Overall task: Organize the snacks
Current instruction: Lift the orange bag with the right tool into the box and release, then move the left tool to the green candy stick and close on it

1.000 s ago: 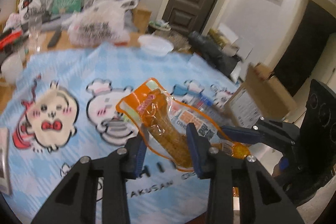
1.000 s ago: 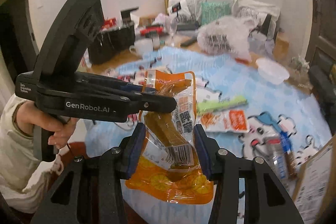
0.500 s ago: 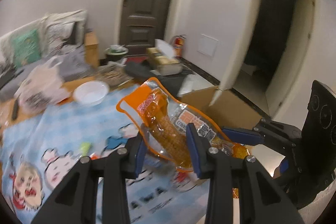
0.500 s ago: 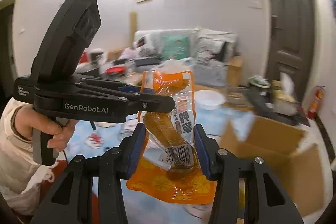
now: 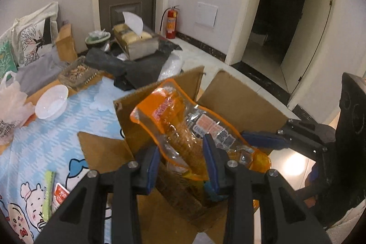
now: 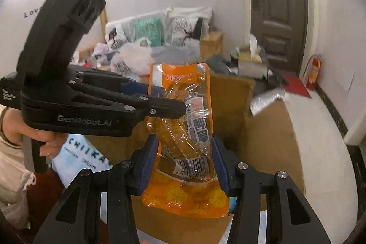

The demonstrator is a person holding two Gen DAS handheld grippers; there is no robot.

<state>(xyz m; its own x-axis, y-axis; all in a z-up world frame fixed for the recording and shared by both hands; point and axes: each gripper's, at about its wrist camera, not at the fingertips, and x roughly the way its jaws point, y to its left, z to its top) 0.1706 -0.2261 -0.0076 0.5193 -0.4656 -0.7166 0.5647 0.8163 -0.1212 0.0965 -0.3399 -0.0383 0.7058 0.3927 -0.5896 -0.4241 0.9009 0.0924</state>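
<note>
An orange clear-window snack packet [image 5: 183,127] with a long yellow-brown snack inside is held by both grippers. My left gripper [image 5: 180,159] is shut on its middle. My right gripper [image 6: 185,159] is shut on its lower part, near the barcode; the packet [image 6: 183,129] hangs upright there. The packet is in the air above an open cardboard box [image 5: 240,102], which also shows in the right wrist view [image 6: 270,129]. The right gripper enters the left wrist view from the right [image 5: 263,141]; the left one enters the right wrist view from the left [image 6: 164,106].
The box stands at the edge of a table with a blue cartoon cloth [image 5: 59,134]. On the cloth lie a white bowl [image 5: 51,101], a green stick packet [image 5: 48,193] and a red packet [image 5: 60,193]. A white plastic bag [image 6: 132,58] is behind. Floor and doorway lie beyond.
Both grippers have swung with the packet away from the table's middle, to over the open cardboard box. Their hold on the packet is unchanged.
</note>
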